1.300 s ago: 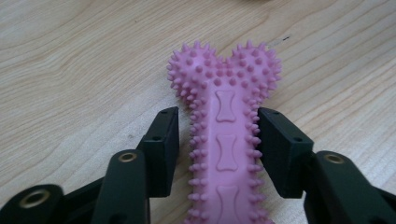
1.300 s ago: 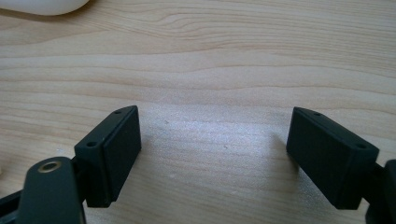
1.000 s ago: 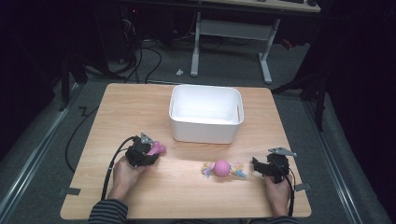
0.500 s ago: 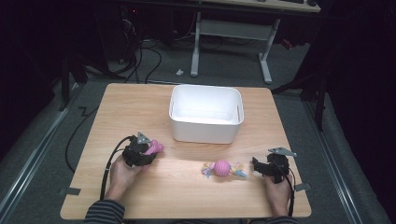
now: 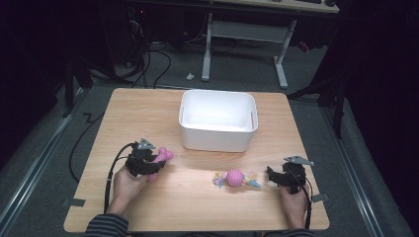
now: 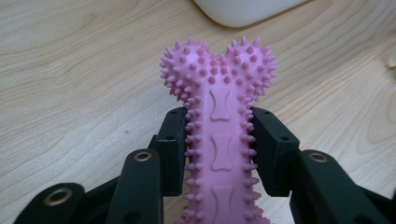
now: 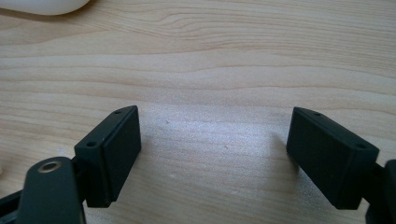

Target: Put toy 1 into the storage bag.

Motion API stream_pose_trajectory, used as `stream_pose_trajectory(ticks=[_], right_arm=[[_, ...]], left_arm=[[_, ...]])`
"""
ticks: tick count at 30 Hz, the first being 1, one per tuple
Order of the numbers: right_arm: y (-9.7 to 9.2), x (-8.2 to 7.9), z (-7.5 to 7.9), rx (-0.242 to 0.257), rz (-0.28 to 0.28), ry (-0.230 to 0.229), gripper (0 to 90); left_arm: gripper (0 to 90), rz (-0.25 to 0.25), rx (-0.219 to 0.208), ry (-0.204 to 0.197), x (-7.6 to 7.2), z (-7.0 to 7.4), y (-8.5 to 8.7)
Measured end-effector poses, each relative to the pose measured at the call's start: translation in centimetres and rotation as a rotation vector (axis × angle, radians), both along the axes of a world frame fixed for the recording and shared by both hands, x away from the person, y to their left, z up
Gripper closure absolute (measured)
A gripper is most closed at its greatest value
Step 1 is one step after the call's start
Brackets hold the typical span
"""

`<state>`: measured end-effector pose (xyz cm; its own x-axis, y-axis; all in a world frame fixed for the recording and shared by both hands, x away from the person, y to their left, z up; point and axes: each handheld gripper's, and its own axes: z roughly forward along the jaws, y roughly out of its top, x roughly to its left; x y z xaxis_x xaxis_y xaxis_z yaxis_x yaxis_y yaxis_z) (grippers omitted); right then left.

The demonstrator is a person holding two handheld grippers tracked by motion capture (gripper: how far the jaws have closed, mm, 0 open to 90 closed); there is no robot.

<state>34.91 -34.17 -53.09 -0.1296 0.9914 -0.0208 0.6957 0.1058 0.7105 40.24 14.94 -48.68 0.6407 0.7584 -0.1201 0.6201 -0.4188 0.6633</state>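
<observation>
A pink spiky bone-shaped toy (image 6: 219,121) lies between the jaws of my left gripper (image 6: 219,149), which is shut on its shaft; its knobbed end sticks out past the pads. From above, that gripper (image 5: 148,165) and the bone toy (image 5: 160,159) sit at the table's left front. A pink ball toy with coloured rope ends (image 5: 235,177) lies on the wood at the right front. My right gripper (image 5: 273,176) rests just right of it, apart from it. In its own view, the right gripper (image 7: 215,154) is open over bare wood.
A white rectangular bin (image 5: 218,138) stands mid-table beyond both grippers, and its rounded base corner (image 6: 243,9) shows near the bone toy. The wooden table (image 5: 197,207) has free room in front. Cables trail off the left edge (image 5: 84,143).
The left gripper with the pink bone has barely shifted, drifting slightly left and up. The right gripper and the ball toy have stayed put.
</observation>
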Motion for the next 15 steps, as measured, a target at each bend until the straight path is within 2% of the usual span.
stream_pose_trajectory(ticks=[3,5,9,13,15], right_arm=[[0.0,0.0,0.0,-0.001,0.001,0.000,17.9],[0.0,0.0,0.0,0.000,0.001,0.000,17.9],[0.0,0.0,0.0,0.000,0.002,0.000,17.9],[0.0,0.0,0.0,0.000,0.001,0.000,17.9],[0.0,0.0,0.0,0.000,0.002,0.000,17.9]], left_arm=[[58.9,-0.002,0.011,-0.006,0.0,0.4,-0.1],[58.9,-0.025,0.022,-0.022,-0.1,1.4,-0.3],[58.9,-0.040,0.027,-0.035,-0.1,2.2,-0.6],[58.9,-0.048,0.018,-0.042,0.0,3.2,-1.0],[59.0,-0.054,-0.002,-0.048,0.1,4.0,-1.2]])
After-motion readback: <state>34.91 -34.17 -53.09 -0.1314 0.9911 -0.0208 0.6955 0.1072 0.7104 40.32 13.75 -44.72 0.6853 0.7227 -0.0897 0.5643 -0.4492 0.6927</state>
